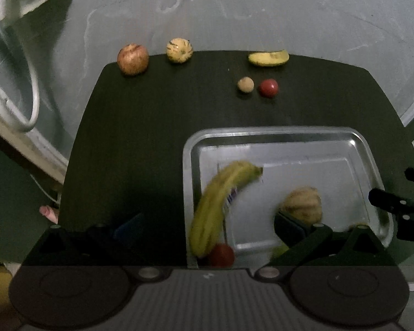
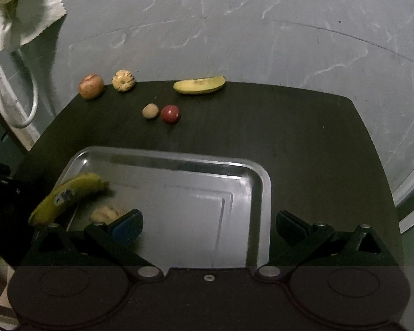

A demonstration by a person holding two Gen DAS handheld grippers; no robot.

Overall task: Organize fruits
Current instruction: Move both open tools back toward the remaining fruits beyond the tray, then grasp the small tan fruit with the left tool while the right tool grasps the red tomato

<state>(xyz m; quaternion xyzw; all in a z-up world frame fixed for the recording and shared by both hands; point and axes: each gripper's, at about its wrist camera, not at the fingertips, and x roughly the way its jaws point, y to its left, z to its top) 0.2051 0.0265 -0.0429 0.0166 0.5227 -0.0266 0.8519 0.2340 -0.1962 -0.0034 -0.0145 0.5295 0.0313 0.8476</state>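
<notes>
Banana [image 1: 220,207] between open left tool [image 1: 207,226] fingers, over tray [image 1: 303,135].

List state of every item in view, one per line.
Tray: on table, partly filled.
Large banana: in tray, left side.
Striped gourd: in tray.
Red fruit: tray near edge.
Apple, pale gourd, small banana, tan ball, red ball: on table, outside tray.
Left gripper: open.
Right gripper: open, empty.

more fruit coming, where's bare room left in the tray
The tray's right half is bare, from the striped squash across to the right rim. The left side is crowded: banana, squash, and a red fruit at the near-left corner.
</notes>
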